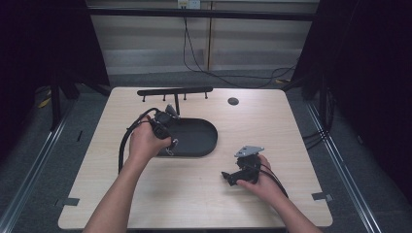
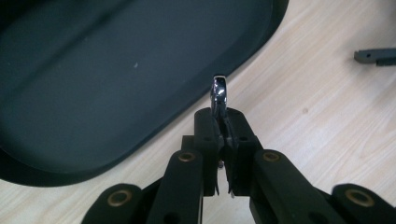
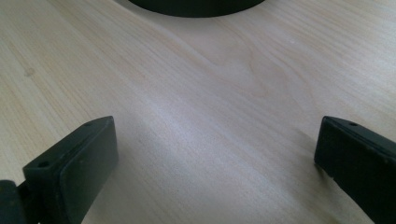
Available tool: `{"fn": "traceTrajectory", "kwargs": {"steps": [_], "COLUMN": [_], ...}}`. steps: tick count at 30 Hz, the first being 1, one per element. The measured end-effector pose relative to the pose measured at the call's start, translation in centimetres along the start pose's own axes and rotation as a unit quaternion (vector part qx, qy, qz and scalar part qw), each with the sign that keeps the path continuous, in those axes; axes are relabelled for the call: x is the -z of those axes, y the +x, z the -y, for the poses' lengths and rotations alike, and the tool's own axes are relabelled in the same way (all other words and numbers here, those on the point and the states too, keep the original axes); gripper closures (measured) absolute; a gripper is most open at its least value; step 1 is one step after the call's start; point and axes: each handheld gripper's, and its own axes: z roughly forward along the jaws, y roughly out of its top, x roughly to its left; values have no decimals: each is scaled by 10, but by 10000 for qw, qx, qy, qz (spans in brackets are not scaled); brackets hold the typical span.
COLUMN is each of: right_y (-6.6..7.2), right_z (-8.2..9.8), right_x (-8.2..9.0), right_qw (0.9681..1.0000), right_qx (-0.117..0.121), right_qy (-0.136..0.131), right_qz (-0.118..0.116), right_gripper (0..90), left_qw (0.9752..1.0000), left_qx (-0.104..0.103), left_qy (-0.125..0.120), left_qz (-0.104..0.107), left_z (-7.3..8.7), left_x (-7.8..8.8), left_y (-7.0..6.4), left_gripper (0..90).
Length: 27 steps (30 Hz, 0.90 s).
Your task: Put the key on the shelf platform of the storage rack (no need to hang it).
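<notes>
1. Black jaws at the bottom of the left gripper view pinch a small shiny metal piece [image 2: 219, 95], likely a hook or ring.
2. Left gripper [image 1: 169, 144] hovers mid-frame over the near rim of the dark oval tray [image 1: 201, 138], which looks empty.
3. Right gripper [image 1: 227, 177], lower right, rests with jaws wide over bare table [image 1: 194, 194].
4. Judging by this, pickup is done; hanging it on the rack [image 1: 175, 91] remains.

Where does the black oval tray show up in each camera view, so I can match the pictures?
High view: the black oval tray lies mid-table, right of the left gripper.
Left gripper view: it covers the upper left, beyond the jaws shut on a small shiny metal piece.
Right gripper view: a sliver of its rim at the top edge.
Shared landmark: the light wooden table.
</notes>
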Motion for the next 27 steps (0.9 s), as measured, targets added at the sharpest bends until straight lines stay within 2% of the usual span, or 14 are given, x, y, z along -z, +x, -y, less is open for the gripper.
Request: {"fn": "traceTrajectory", "kwargs": {"steps": [4, 11, 27], "right_y": [0, 0, 0], "right_z": [0, 0, 0], "right_x": [0, 0, 0], "right_qw": [10000, 10000, 10000], "right_qx": [0, 1, 4], "right_qy": [-12, -13, -14], "right_qz": [-1, -2, -8], "right_gripper": [0, 0, 0], "left_qw": [10000, 9989, 9976], "left_qx": [48, 202, 315], "left_qy": [-44, -391, -431], "left_qz": [-53, -186, -444], "left_z": [-5, -12, -21], "left_x": [-1, -2, -22], "left_y": [1, 4, 12], "left_gripper": [852, 852, 852]}}
